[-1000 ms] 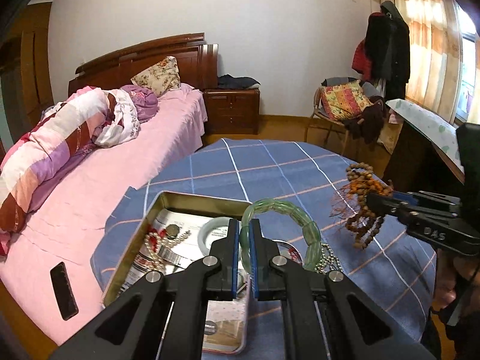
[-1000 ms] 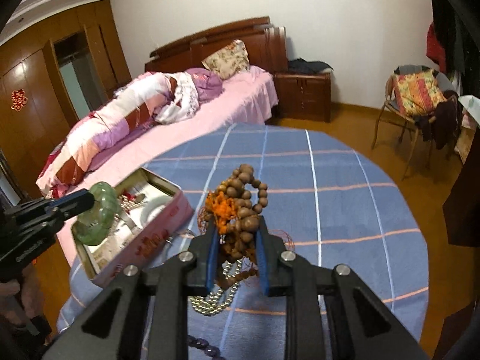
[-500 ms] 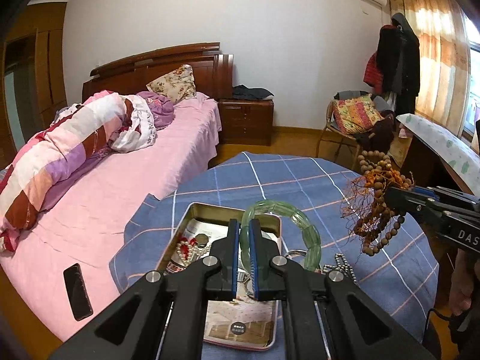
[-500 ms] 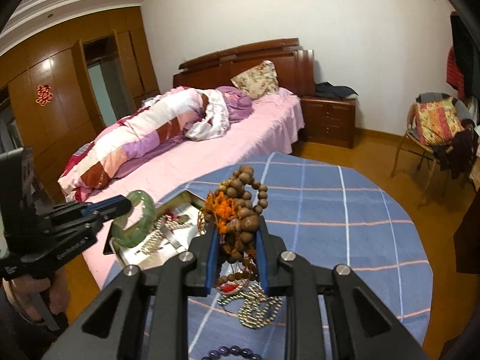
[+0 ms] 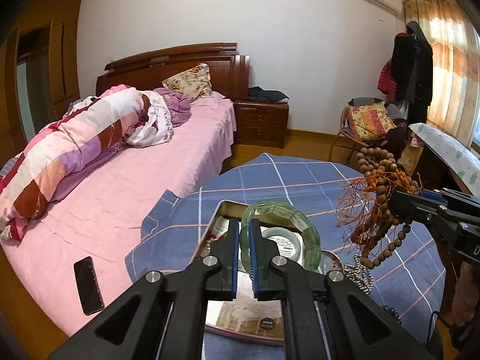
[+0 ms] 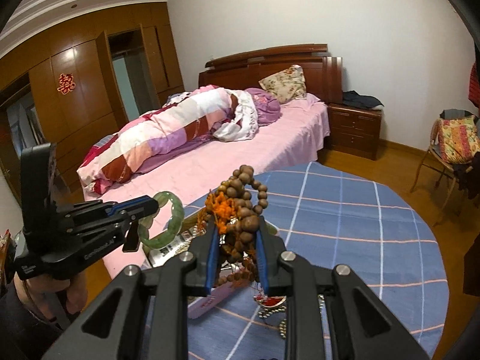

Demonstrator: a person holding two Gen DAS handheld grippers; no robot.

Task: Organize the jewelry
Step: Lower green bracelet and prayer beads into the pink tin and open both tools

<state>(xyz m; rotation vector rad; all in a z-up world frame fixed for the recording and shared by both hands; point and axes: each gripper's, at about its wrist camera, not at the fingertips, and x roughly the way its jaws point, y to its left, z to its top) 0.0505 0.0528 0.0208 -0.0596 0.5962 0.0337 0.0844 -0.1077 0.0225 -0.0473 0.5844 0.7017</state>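
My left gripper [image 5: 244, 234] is shut on a green jade bracelet [image 5: 295, 219] and holds it well above the open metal tin [image 5: 223, 207]; it also shows in the right wrist view [image 6: 150, 207] with the bracelet [image 6: 174, 219]. My right gripper [image 6: 237, 240] is shut on a bunch of brown wooden prayer beads with orange tassels [image 6: 240, 204], held high over the table; the beads also show in the left wrist view [image 5: 378, 192]. A pale bangle [image 5: 280, 240] and other jewelry lie in the tin.
A silver bead chain [image 5: 358, 270] and dark beads [image 5: 390, 319] lie on the round table with blue plaid cloth [image 6: 360, 210]. A pink bed [image 5: 135, 180] with a phone [image 5: 88, 285] stands left. A chair [image 5: 369, 126] stands beyond the table.
Both grippers have risen higher above the table, each keeping hold of its jewelry. The tin and table look smaller and lower in both views.
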